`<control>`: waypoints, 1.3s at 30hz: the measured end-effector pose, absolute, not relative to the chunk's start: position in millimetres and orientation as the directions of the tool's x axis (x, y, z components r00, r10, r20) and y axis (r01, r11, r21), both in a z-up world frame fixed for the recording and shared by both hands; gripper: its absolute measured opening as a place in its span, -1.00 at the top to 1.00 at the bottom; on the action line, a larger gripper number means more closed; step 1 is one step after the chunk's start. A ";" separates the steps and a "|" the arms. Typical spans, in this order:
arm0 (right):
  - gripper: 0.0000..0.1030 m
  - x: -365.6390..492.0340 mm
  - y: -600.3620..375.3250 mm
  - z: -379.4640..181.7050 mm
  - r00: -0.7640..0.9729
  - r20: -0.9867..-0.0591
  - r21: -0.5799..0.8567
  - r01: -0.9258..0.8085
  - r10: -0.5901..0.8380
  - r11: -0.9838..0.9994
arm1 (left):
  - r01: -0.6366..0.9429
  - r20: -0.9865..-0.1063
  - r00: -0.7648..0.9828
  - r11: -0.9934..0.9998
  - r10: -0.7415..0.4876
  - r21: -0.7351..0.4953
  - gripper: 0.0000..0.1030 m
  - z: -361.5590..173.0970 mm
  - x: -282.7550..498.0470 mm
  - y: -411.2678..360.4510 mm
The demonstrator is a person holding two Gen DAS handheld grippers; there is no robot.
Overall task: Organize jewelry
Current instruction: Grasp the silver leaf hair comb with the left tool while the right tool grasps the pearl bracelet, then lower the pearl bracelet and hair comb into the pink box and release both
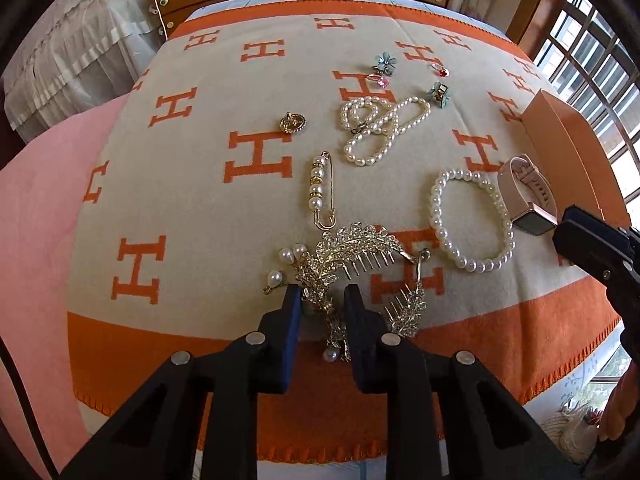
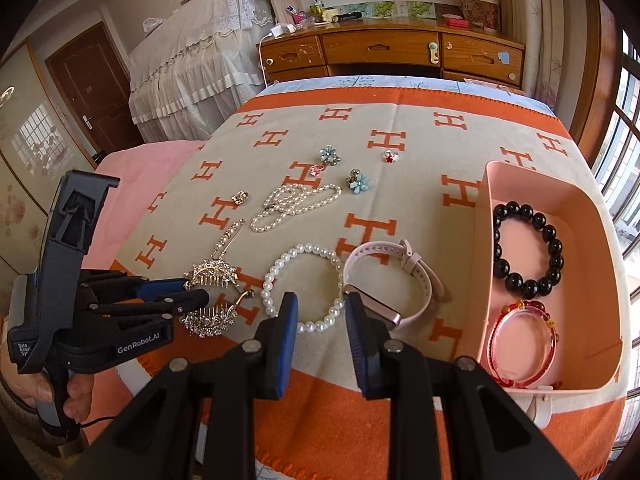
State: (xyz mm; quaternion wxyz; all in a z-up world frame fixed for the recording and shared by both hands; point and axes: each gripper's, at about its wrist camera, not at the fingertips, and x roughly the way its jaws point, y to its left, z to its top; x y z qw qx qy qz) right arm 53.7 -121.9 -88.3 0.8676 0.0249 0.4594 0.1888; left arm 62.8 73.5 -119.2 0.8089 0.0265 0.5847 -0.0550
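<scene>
Left claw (image 1: 322, 296) straddles hair comb (image 1: 352, 254), teeth pointing right.

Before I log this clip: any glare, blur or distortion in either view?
Left wrist: strong fisheye bend with dark corner vignetting; the window is bright, the comb sharp. Right wrist: same barrel curve; window blown out, daylight falls evenly on the blanket, soft shadows only, the box and watch crisp.
</scene>
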 end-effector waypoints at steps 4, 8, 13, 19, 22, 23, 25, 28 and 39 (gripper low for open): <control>0.51 61.6 -117.9 -88.8 0.476 -0.790 0.247 -0.331 0.387 0.911 | 0.143 -0.949 0.308 0.990 -0.065 -0.021 0.71 -118.9 67.1 75.0; 0.51 71.7 -107.5 -99.9 0.401 -0.818 0.278 -0.350 0.412 0.894 | 0.117 -0.947 0.311 0.992 -0.076 -0.041 0.77 -119.0 70.1 85.2; 0.51 79.8 -88.8 -115.3 0.327 -0.855 0.272 -0.378 0.402 0.885 | 0.073 -0.940 0.330 0.995 -0.090 -0.069 0.77 -116.7 65.1 104.8; 0.51 90.5 -60.2 -120.5 0.268 -0.898 0.212 -0.433 0.350 0.876 | 0.072 -0.935 0.334 0.992 -0.119 -0.100 0.77 -115.0 58.9 115.5; 0.51 94.9 -42.6 -124.0 0.252 -0.924 0.139 -0.479 0.288 0.867 | 0.073 -0.929 0.344 0.991 -0.134 -0.115 0.77 -112.3 56.2 119.6; 0.51 95.5 -36.1 -125.4 0.255 -0.933 0.099 -0.497 0.255 0.862 | 0.074 -0.927 0.349 0.990 -0.138 -0.120 0.77 -110.6 55.3 121.4; 0.51 93.5 -23.1 -125.5 0.273 -0.941 0.019 -0.549 0.200 0.836 | 0.072 -0.923 0.357 0.990 -0.142 -0.125 0.77 -107.8 52.2 124.9; 0.82 95.6 -16.5 -125.8 0.280 -0.943 -0.014 -0.571 0.179 0.821 | 0.068 -0.918 0.368 0.989 -0.149 -0.134 0.77 -103.8 47.7 129.9; 0.85 93.2 -69.6 -54.6 0.391 -0.794 0.262 -0.472 0.466 0.842 | 0.096 -0.890 0.425 0.986 -0.163 -0.135 0.77 -74.7 34.3 126.0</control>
